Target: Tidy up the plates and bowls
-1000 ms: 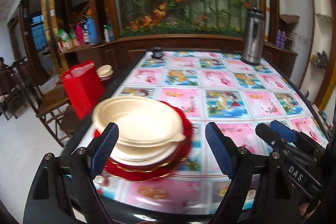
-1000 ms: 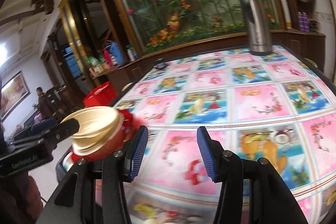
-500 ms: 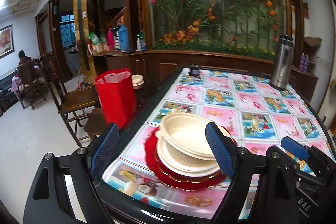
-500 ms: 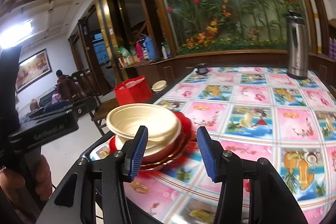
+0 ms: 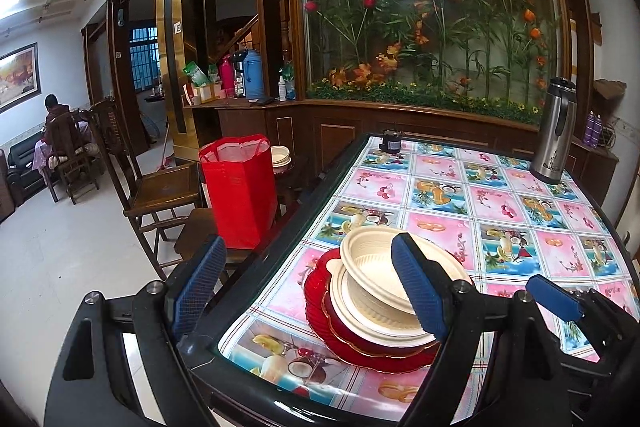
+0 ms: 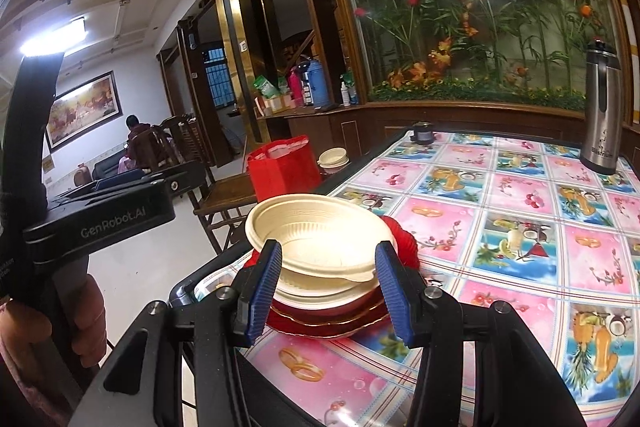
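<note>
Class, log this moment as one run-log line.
left gripper: open, empty | right gripper: open, empty | cream bowl: atop stack on red plate

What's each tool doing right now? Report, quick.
Left tool: open wide, holding nothing.
Right tool: open partway, holding nothing; the cream bowl lies beyond its tips, untouched.

Cream bowl (image 6: 320, 231) tops stacked plates (image 6: 332, 311) beyond open right tool (image 6: 326, 297).

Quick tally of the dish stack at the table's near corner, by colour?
Cream dishes: 2 clearly, a bowl nested on a plate; possibly more hidden in the nest
Red plates: 2, the lower one scalloped
Total: at least 4
</note>
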